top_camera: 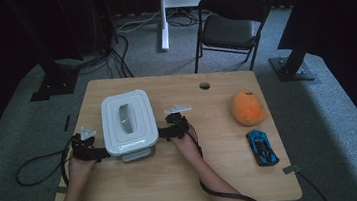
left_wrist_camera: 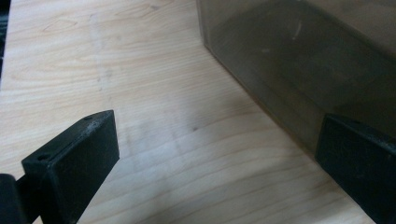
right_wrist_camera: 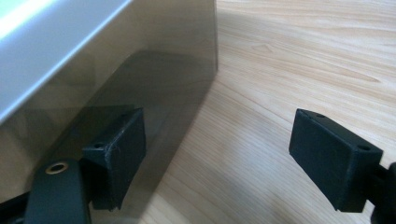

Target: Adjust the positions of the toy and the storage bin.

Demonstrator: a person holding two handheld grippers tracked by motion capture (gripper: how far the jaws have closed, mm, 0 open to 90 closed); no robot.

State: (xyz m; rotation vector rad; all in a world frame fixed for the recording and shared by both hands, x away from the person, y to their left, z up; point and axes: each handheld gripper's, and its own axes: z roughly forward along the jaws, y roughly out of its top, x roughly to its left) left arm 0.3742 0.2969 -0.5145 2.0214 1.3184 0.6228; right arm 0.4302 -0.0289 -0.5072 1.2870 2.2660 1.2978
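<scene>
- We are working at a pale wood table [top_camera: 185, 180] with a round hole near its far edge, standing on grey carpet [top_camera: 13, 123].
- A black chair [top_camera: 229, 25] and dark stands are sitting beyond it.
- The lidded box [top_camera: 128, 121] is resting left of centre.
- Our left gripper [left_wrist_camera: 210, 154] and right gripper [right_wrist_camera: 219, 158] are flanking the box, jaws standing wide, gripping nothing.
- An orange [top_camera: 247, 107] and a blue car [top_camera: 262, 147] are lying to the right.

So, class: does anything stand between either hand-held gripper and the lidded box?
Nothing visible does. The left hand-held gripper and the right hand-held gripper flank the box, jaws open, each with one jaw close against a side wall. The orange toy and blue car lie well off to the right.
</scene>
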